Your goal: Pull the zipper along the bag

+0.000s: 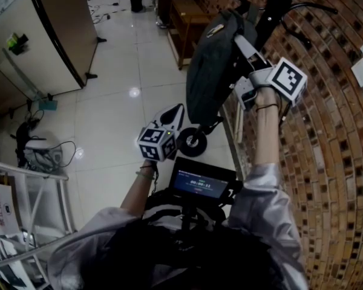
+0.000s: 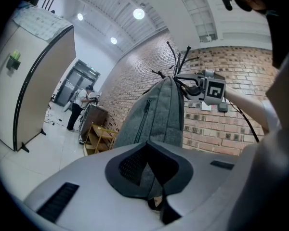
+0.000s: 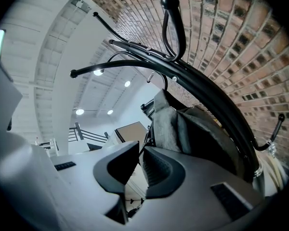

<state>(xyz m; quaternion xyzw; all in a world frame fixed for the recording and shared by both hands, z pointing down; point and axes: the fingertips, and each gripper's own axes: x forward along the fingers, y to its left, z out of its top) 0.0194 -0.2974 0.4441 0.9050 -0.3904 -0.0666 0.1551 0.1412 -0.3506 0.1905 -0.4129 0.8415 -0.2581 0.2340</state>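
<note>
Hanging from rack (image 3: 183, 76), bag (image 1: 213, 65) judged soft, light, swing-prone | left fingers (image 2: 130, 165) clamped on bottom cloth | right fingers (image 3: 159, 170) apparently pinched on zipper tab (image 3: 146, 134)

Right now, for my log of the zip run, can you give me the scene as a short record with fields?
bag: grey, hanging on a black rack by the brick wall
left hand-held gripper: shut on the bag's lower edge
right hand-held gripper: at the bag's top, jaws closed on what looks like the zip pull
bag top: gapes open beside the right hand-held gripper
</note>
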